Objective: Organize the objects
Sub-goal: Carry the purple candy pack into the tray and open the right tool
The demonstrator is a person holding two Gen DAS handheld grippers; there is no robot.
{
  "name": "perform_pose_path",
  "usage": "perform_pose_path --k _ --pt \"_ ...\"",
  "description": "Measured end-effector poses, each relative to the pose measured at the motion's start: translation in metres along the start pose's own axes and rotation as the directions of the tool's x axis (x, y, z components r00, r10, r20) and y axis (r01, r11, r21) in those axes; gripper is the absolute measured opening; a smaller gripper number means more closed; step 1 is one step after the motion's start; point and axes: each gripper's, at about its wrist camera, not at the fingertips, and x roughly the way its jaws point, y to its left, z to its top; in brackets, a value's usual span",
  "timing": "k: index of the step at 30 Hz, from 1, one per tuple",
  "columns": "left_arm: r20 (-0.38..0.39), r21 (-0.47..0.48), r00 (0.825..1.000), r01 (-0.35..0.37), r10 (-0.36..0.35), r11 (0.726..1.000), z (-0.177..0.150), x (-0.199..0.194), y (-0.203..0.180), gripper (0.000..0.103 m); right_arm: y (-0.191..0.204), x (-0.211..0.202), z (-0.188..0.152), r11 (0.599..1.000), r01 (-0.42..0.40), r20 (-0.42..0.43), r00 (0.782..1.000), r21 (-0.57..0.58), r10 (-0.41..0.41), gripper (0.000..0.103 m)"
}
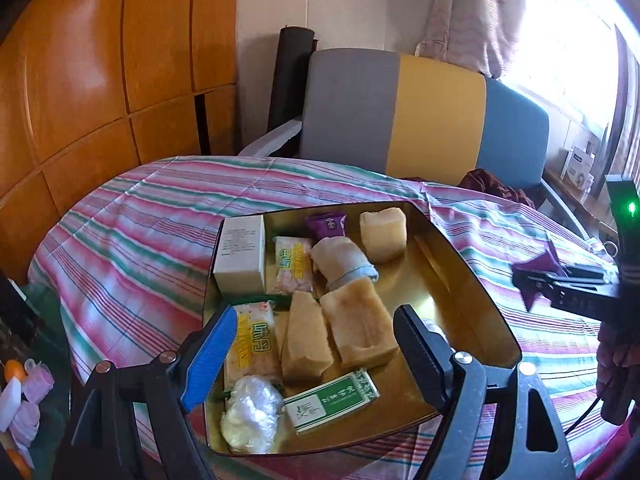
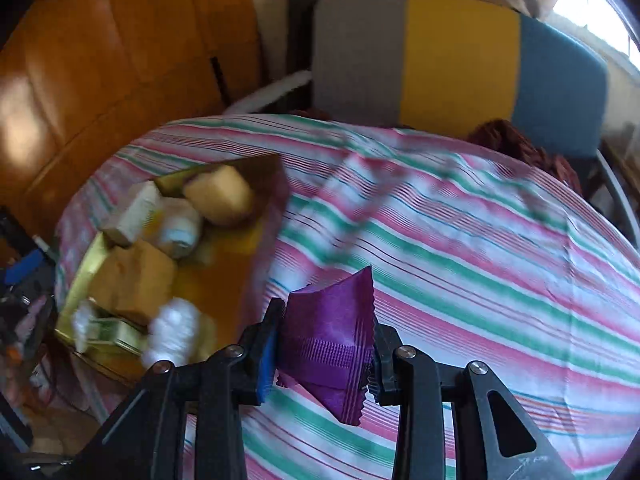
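The right gripper [image 2: 324, 350] clamps a purple crinkle-edged foil packet [image 2: 332, 344] above the pink-and-green striped cloth [image 2: 460, 240] covering the tabletop, while the left gripper [image 1: 316, 356] gapes empty over the gold metal tray [image 1: 460, 280].

The left gripper [image 1: 316, 356] tilts downward with its fingers [image 1: 210, 354] spread wide apart, nothing between them. The right gripper [image 2: 325, 354] angles down too, its fingers [image 2: 267, 354] pinched on a purple packet [image 2: 332, 336] and carrying it clear of the surface; in the left wrist view it reaches in from the right edge.
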Motion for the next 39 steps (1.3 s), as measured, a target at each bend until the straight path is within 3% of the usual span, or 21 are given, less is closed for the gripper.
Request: perform_pose_path --k 8,16,21,23,28,35,39 --pt "-0.023 -0.058 1.000 -0.009 0.008 0.998 -0.006 0.005 0.023 0.082 0.065 0.042 0.033 0.987 -0.049 -0.043 0.998 -0.152 0.043 0.036" --pt "-0.050 -0.108 0.998 -0.051 0.045 0.993 -0.014 0.012 0.042 0.082 0.091 0.097 0.049 0.964 -0.029 -0.149 0.989 -0.266 -0.012 0.037" --pt "-0.050 -0.125 0.997 -0.058 0.052 0.990 -0.015 0.014 0.043 0.082 0.093 0.113 0.048 0.965 -0.031 -0.170 0.985 -0.261 -0.015 0.040" --pt "-0.052 -0.128 0.997 -0.065 0.059 0.990 -0.015 0.015 0.043 0.082 0.092 0.113 0.046 0.970 -0.032 -0.168 0.986 -0.241 -0.010 0.047" --pt "-0.033 -0.120 0.996 -0.083 0.080 0.989 -0.012 0.010 0.038 0.082 0.092 0.098 0.039 0.982 -0.029 -0.142 0.990 -0.188 0.002 0.051" --pt "0.023 -0.106 0.994 -0.101 0.104 0.989 -0.007 -0.011 0.028 0.082 0.088 0.044 0.019 0.996 -0.016 -0.024 1.000 -0.091 0.014 0.079" --pt "0.054 -0.108 0.989 -0.134 0.140 0.985 -0.006 -0.026 0.021 0.082 0.091 0.014 0.004 0.997 0.020 0.034 0.999 -0.073 -0.018 0.085"
